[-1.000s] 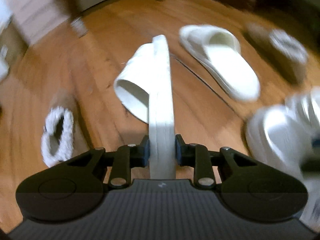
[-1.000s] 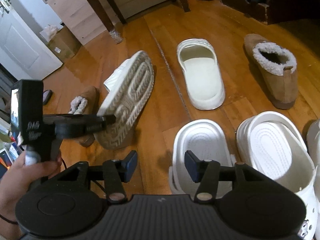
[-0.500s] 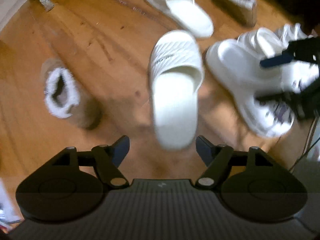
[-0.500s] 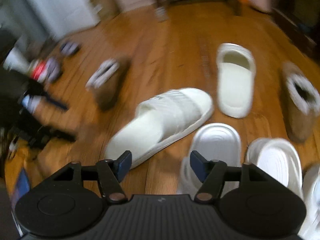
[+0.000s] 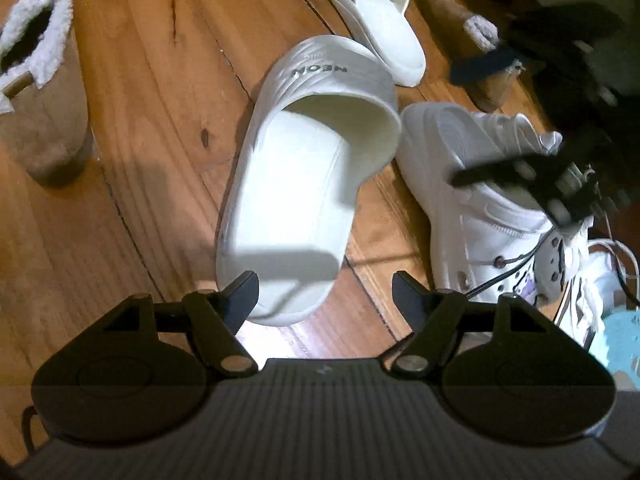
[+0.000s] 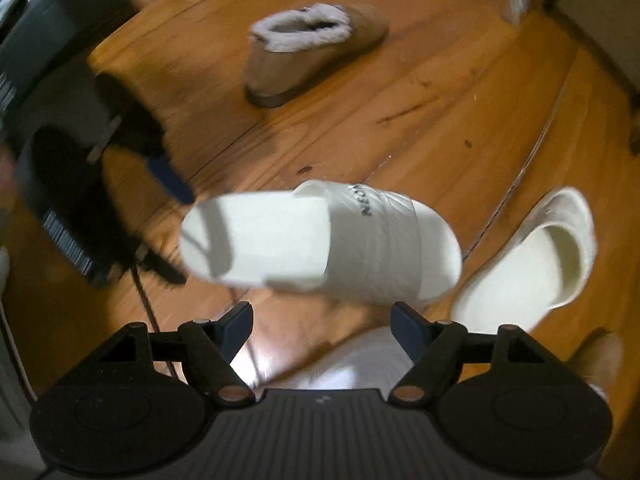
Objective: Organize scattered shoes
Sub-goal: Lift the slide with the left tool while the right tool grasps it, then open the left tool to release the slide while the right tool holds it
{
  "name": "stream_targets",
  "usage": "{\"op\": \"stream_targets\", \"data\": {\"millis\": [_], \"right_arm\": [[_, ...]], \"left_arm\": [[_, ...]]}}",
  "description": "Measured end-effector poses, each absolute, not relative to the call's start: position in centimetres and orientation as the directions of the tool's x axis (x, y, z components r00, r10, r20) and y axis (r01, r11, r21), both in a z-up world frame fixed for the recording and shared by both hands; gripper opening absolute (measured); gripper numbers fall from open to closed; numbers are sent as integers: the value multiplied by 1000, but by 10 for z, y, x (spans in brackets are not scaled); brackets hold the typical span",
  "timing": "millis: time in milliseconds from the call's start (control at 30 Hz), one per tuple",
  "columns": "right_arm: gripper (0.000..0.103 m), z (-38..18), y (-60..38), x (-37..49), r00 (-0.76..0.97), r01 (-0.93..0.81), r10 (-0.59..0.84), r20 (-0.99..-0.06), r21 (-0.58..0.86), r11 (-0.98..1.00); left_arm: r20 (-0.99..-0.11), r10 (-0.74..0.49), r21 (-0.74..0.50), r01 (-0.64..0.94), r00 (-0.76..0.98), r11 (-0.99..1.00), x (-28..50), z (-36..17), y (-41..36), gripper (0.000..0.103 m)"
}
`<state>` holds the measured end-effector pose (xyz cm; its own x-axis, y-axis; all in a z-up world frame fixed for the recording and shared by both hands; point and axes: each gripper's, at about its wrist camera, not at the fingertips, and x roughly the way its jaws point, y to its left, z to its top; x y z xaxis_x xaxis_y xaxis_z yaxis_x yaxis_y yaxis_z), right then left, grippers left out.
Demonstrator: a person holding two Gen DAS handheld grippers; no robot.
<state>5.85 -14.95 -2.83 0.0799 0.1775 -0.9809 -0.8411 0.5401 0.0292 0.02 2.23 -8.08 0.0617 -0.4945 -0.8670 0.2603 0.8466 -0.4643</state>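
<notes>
A white slide marked NEON (image 5: 304,184) lies sole down on the wooden floor, its heel just ahead of my left gripper (image 5: 324,292), which is open and holds nothing. The same slide (image 6: 320,240) lies crosswise ahead of my right gripper (image 6: 322,320). The right gripper's jaws are opening, with no pad pressing on anything; a white shoe (image 6: 360,360) shows blurred underneath. A matching plain white slide (image 5: 380,20) lies just beyond the first and appears again as the slide (image 6: 532,256) on the right. My left gripper (image 6: 100,184) is a dark blur at the left.
One tan fleece-lined boot (image 5: 40,80) stands left of the slide, the same boot (image 6: 312,52) lying farther off. A second tan boot (image 5: 468,40) and white clogs and sneakers (image 5: 480,184) crowd the right side. A thin cable (image 6: 148,312) crosses the floor.
The left gripper let go of the NEON slide, which it held on edge; the slide now lies flat on the floor. Both jaws opened wider. Both views swung and tipped downward.
</notes>
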Motion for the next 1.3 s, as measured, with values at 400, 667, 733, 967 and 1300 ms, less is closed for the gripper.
{"op": "stream_targets", "data": {"millis": [400, 667, 733, 967, 1300], "right_arm": [[81, -92, -129, 114, 43, -758, 116, -992, 44, 651], [77, -78, -114, 113, -23, -417, 107, -994, 107, 903], [77, -71, -113, 110, -65, -314, 184, -981, 195, 929], [77, -94, -158, 86, -251, 377, 493, -833, 385, 843], [93, -91, -243, -62, 27, 824, 622, -782, 370, 430]], "left_arm": [[-869, -478, -425, 298, 131, 854, 2, -74, 36, 73], [-915, -367, -329, 221, 166, 918, -17, -51, 60, 75], [-920, -344, -307, 198, 189, 931, -21, -43, 70, 75], [-927, -302, -273, 149, 223, 950, -29, -32, 91, 75], [-923, -361, -328, 218, 136, 919, -29, -58, 57, 75]]}}
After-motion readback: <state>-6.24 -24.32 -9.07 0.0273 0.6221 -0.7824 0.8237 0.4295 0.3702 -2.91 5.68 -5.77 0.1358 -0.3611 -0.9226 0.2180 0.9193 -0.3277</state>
